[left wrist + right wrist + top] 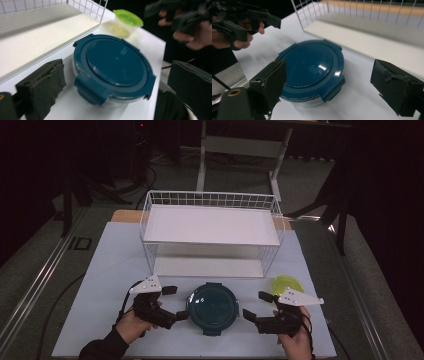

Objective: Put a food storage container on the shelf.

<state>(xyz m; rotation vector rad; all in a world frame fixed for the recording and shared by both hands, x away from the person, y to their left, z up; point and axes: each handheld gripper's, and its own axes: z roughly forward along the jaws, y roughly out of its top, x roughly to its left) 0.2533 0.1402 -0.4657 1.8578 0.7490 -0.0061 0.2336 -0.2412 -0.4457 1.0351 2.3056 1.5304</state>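
A round clear container with a dark blue clip-on lid (pixel 212 306) sits on the white table near its front edge. My left gripper (pixel 176 303) is just to its left, open, with its jaws apart from the lid. In the left gripper view the container (pixel 115 65) lies ahead between the wide black jaws. On the other side my right gripper (pixel 256 305) is also open, and the container (pixel 312 70) lies between its jaws without contact. Nothing is held by either one.
A small tub with a yellow-green lid (pixel 286 284) stands behind the right gripper. A white wire rack (pixel 210 199) with two shelves occupies the table's far half. The white table top (pixel 110 270) has bare room at the left.
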